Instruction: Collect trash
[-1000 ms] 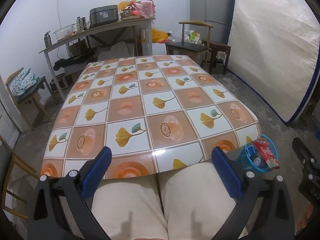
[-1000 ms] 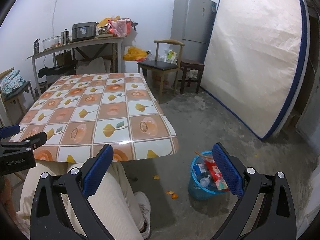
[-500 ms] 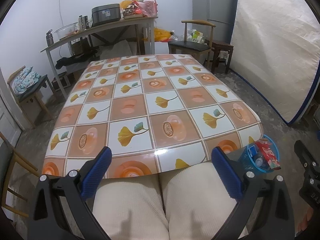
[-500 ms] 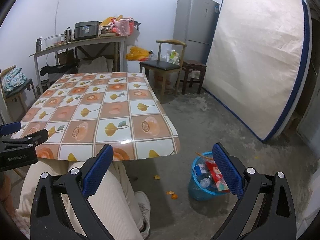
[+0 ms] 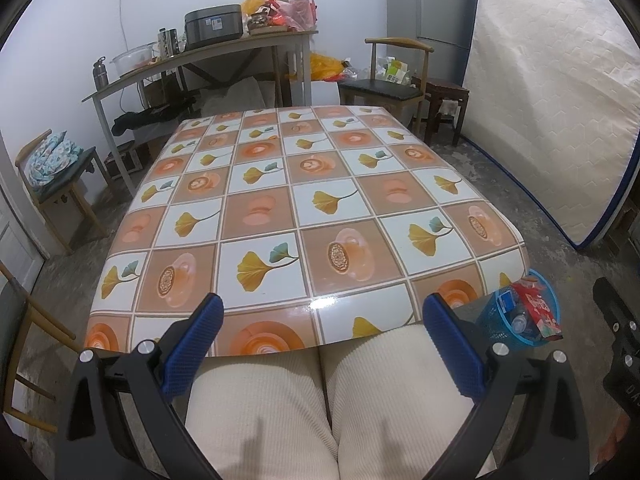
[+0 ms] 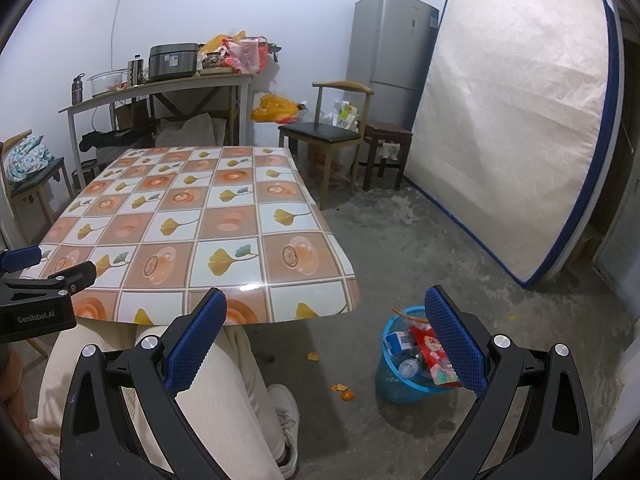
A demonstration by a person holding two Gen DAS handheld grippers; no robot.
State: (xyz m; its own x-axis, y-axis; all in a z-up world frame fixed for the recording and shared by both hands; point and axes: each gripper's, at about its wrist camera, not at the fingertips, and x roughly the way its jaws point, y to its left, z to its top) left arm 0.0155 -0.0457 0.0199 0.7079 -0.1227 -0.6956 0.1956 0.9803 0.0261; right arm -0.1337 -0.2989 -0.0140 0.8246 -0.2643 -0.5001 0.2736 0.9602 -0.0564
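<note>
A blue mesh trash basket (image 6: 394, 384) stands on the floor right of the table, holding a red snack packet (image 6: 430, 350), a blue-white box and a clear bottle; it also shows in the left wrist view (image 5: 494, 322). My left gripper (image 5: 320, 344) is open and empty over the person's lap at the table's near edge. My right gripper (image 6: 326, 338) is open and empty, above the floor beside the basket. The patterned tabletop (image 5: 304, 208) carries no trash. Small orange scraps (image 6: 344, 392) lie on the floor near the basket.
The person's cream-trousered legs (image 5: 320, 408) sit under the table's near edge. A mattress (image 6: 508, 120) leans on the right wall by a fridge (image 6: 390, 40). A chair (image 6: 324, 136), a stool and a cluttered side table (image 6: 160, 88) stand at the back.
Both views have shifted slightly; the grippers stay open and empty, and nothing was picked up or dropped.
</note>
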